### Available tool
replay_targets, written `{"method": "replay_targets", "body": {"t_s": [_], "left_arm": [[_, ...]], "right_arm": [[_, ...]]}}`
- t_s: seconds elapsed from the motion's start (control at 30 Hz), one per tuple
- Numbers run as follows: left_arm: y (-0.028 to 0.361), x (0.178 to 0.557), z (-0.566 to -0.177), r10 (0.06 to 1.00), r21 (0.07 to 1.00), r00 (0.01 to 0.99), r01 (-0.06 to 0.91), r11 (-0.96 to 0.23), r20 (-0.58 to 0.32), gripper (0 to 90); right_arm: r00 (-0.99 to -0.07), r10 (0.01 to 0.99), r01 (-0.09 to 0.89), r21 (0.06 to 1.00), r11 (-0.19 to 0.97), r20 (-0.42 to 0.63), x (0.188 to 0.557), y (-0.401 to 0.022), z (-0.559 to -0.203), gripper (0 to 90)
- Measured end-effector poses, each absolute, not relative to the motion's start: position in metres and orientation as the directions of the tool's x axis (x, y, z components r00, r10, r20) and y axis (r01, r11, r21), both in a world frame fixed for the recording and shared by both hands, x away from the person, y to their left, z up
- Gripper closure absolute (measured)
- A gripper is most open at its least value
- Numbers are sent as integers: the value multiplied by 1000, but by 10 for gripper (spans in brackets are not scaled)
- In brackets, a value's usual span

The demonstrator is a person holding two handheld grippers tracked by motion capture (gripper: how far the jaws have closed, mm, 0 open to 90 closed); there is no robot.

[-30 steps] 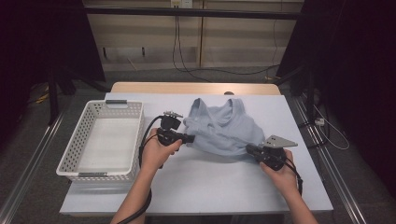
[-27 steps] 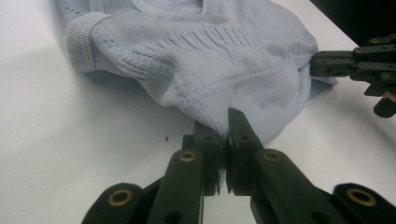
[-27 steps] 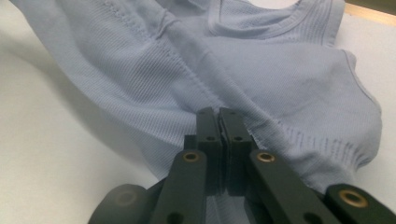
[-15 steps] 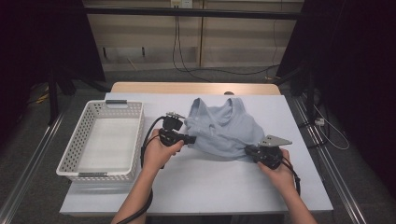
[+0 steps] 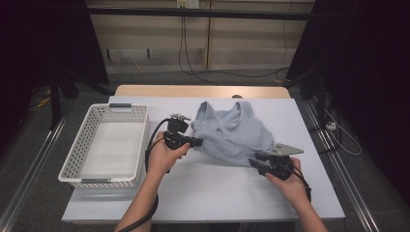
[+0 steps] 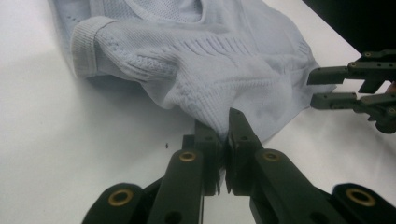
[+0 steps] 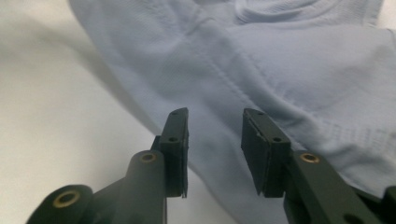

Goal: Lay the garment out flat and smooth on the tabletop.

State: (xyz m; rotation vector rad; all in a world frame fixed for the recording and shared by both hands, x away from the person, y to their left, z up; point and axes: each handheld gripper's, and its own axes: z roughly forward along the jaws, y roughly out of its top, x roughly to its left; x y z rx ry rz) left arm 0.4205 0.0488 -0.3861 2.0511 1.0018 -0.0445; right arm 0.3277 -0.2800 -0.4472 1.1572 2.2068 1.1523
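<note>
Right gripper [image 5: 256,161] fingers just parted, garment [image 5: 237,135] hem loose between; left gripper [image 5: 197,142] fingers clamped on its edge.

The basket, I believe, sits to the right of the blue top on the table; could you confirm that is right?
Not quite: the basket sits to the left of the blue top on the table, as the high view shows.

A white plastic lattice basket [image 5: 77,159] with a grey handle is set at the left end of a white-covered table [image 5: 208,193]. Behind the table, a light wooden board [image 5: 145,90] is seen, and black cables [image 5: 186,53] are draped down a beige wall.
</note>
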Motion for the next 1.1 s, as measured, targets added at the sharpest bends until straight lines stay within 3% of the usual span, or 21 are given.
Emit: {"method": "replay_targets", "body": {"t_s": [0.33,0.6,0.73,0.87,0.9,0.93,1.1], "left_arm": [[50,421,-380,630,675,682,664,-322,-370,859],[49,420,-379,629,673,681,667,-320,-375,859],[49,419,-379,627,674,682,666,-320,-376,859],[50,418,-378,629,674,680,667,-317,-377,857],[51,418,-377,631,672,679,668,-320,-374,857],[51,418,-377,632,672,680,668,-321,-373,856],[55,416,-373,634,680,678,664,-313,-371,850]], "right_arm": [[-655,755,486,788,377,43,326,-263,-453,597],[-619,785,490,775,400,-14,335,-262,-459,516],[-600,800,514,766,386,-1,339,-262,-461,541],[-599,800,511,756,408,-27,340,-260,-461,608],[-598,801,514,756,406,-24,340,-260,-461,663],[-600,799,512,752,415,-33,339,-262,-460,813],[-606,795,531,754,386,20,338,-268,-459,870]]}}
